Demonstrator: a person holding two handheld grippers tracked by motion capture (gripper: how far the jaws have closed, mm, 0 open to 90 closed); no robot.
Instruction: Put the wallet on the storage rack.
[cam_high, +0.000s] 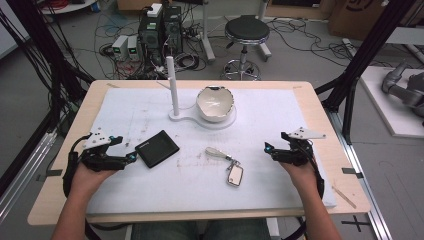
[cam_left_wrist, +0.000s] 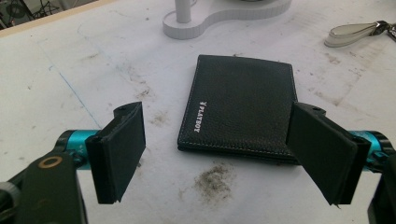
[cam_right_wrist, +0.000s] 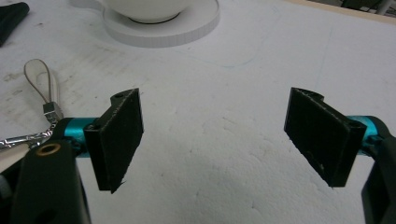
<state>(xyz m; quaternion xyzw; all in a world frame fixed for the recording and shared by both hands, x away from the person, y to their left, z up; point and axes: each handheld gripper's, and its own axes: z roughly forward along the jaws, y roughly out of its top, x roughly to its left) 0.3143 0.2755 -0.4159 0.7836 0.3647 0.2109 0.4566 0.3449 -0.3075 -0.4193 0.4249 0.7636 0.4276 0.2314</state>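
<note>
Now both claws are held wide open, with nothing in them. The left claw (cam_high: 134, 156) is just beside the wallet (cam_high: 157, 148), and in the left gripper view the wallet (cam_left_wrist: 240, 105) lies flat on the table (cam_left_wrist: 70, 70) right ahead, between the two jaws but a bit further on. The right claw (cam_high: 268, 148) waits over a bare part of the white sheet, and the keys (cam_high: 226, 161) lie between the two claws, apart from both. A bowl (cam_high: 215, 103) on a white stand (cam_high: 176, 114) is set at the far side.

The step in hand looks like a grab of the wallet by the left claw. To do it well, the claw should be pushed forward until the short sides of the wallet sit inside the jaws. It should be kept low, close to the sheet, because the wallet is thin and flat. One jaw may need to be slid under an edge, or the wallet will just be pushed along. The jaws should be shut slowly and evenly, near the middle of the wallet, so it is not tipped. The right claw can be left where it is, away from the keys (cam_right_wrist: 39, 93).
</note>
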